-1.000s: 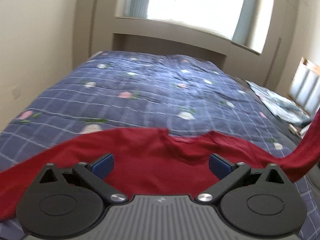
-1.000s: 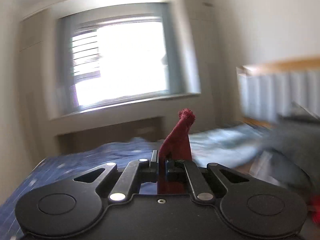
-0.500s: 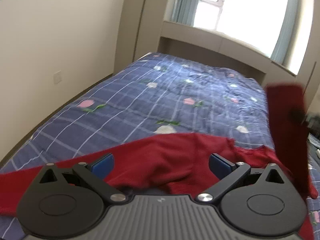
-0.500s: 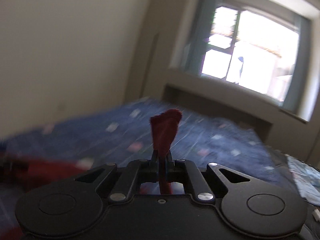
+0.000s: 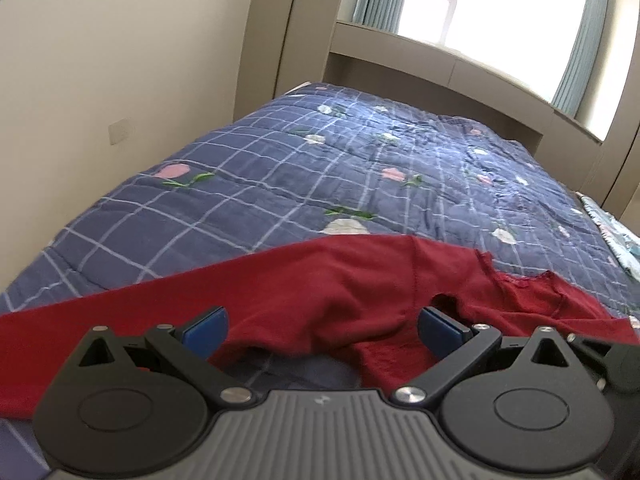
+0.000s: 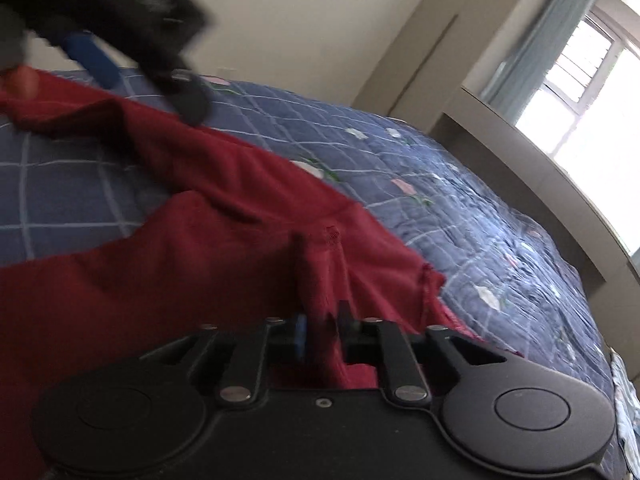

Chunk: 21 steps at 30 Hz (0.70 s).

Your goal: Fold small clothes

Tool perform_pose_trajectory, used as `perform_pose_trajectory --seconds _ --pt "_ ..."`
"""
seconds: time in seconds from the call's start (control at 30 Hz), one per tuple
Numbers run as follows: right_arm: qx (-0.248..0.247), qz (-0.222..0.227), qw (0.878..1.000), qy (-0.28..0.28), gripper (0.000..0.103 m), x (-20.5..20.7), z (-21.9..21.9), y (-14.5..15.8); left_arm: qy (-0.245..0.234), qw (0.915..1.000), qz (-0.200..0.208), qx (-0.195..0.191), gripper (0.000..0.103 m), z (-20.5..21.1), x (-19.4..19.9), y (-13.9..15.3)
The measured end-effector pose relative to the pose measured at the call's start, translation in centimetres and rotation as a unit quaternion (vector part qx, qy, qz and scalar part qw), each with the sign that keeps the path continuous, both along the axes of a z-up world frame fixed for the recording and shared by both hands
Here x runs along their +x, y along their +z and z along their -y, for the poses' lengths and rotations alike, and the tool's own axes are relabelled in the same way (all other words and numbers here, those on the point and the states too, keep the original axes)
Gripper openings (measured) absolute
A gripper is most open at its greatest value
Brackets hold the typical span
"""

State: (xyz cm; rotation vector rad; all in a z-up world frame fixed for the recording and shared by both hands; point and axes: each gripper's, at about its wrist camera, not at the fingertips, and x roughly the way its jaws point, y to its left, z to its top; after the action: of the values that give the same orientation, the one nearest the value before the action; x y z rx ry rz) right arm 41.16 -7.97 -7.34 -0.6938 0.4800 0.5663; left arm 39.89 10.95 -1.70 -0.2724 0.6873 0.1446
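A dark red long-sleeved top (image 5: 320, 292) lies spread across the near part of a blue checked bedspread (image 5: 360, 168). My left gripper (image 5: 322, 326) is open just above the top's body, its blue pads (image 5: 204, 326) apart with cloth between them. My right gripper (image 6: 320, 332) is shut on a fold of the red top (image 6: 224, 240) and holds it low over the garment. The left gripper (image 6: 132, 32) shows blurred at the upper left of the right wrist view. The right gripper's body shows at the right edge of the left wrist view (image 5: 616, 364).
A cream wall (image 5: 100, 60) runs along the left of the bed. A window (image 5: 500, 8) with blue curtains and a beige ledge lies beyond the far end. A light patterned cloth (image 5: 612, 232) lies at the bed's right edge.
My right gripper has swung from high in the air leftward and down, carrying the red sleeve over the garment's body. The left gripper stayed open and shifted slightly over the top.
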Motion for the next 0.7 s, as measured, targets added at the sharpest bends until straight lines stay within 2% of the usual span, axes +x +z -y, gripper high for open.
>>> perform_pose_trajectory --seconds 0.03,0.1,0.2,0.3,0.37,0.47,0.53,0.63,0.7 --pt "0.0 0.002 1.0 0.01 0.028 -0.5 0.1 0.0 -0.003 1.0 0.003 -0.003 0.103 0.4 0.2 -0.1" --pt "0.0 0.007 1.0 0.021 0.046 -1.7 0.6 0.1 -0.01 0.9999 0.011 -0.008 0.103 1.2 0.6 -0.3" --pt "0.016 0.007 1.0 0.023 0.068 -3.1 2.6 1.2 -0.016 0.9995 0.024 -0.016 0.103 2.7 1.6 -1.0" --pt "0.03 0.021 0.999 -0.015 0.079 -4.9 5.9 2.5 -0.015 0.9994 0.028 -0.016 0.103 4.5 2.9 -2.3" --pt "0.026 0.039 0.998 -0.048 0.085 -5.5 8.3 2.8 -0.013 0.9995 0.03 -0.001 0.103 6.0 3.6 -3.4" --pt "-0.004 0.078 0.99 -0.114 0.088 -6.8 12.4 2.8 -0.002 0.998 0.032 0.054 0.103 8.3 4.1 -5.0" --pt "-0.02 0.089 0.982 -0.164 0.088 -7.3 15.4 2.4 0.009 0.996 0.028 0.085 0.103 9.3 4.1 -6.0" --pt "-0.03 0.086 0.969 -0.229 0.086 -7.4 19.3 1.7 0.014 0.9942 0.016 0.105 0.103 10.0 4.2 -7.2" --pt "-0.031 0.085 0.962 -0.257 0.078 -7.2 21.1 1.1 0.015 0.9939 0.016 0.108 0.103 10.1 4.2 -7.1"
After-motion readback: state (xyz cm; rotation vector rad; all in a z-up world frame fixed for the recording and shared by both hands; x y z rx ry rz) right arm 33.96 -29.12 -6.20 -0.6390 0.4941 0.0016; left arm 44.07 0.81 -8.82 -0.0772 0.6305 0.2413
